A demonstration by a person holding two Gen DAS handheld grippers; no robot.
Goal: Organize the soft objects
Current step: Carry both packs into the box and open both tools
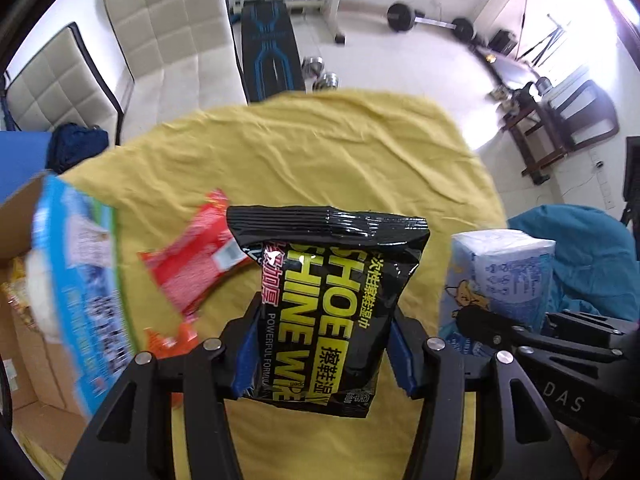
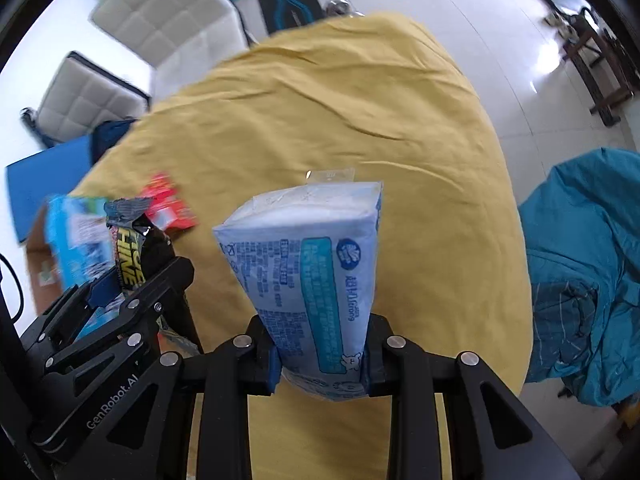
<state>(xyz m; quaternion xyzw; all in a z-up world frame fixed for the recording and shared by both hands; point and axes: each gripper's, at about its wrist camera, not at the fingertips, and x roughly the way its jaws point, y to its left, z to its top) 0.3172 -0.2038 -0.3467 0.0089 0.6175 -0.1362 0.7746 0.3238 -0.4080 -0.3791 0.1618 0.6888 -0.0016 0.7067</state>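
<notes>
My left gripper point(image 1: 325, 354) is shut on a black shoe-wipe pack point(image 1: 332, 300) with yellow lettering and holds it above the yellow cloth point(image 1: 320, 152). My right gripper point(image 2: 320, 360) is shut on a light blue tissue pack point(image 2: 312, 272), also held above the cloth point(image 2: 340, 112). Each gripper shows in the other's view: the tissue pack point(image 1: 500, 276) at right, the black pack point(image 2: 132, 256) at left. A red packet point(image 1: 196, 264) lies on the cloth left of the black pack; it also shows in the right wrist view point(image 2: 168, 204). A blurred blue-and-white pack point(image 1: 80, 288) is at left.
A cardboard box point(image 1: 24, 320) stands at the left edge by the cloth. A teal fabric heap point(image 2: 580, 272) lies at right. White padded chairs point(image 1: 168, 32), a weight bench point(image 1: 268, 52) and dumbbells point(image 1: 320, 72) stand beyond the cloth.
</notes>
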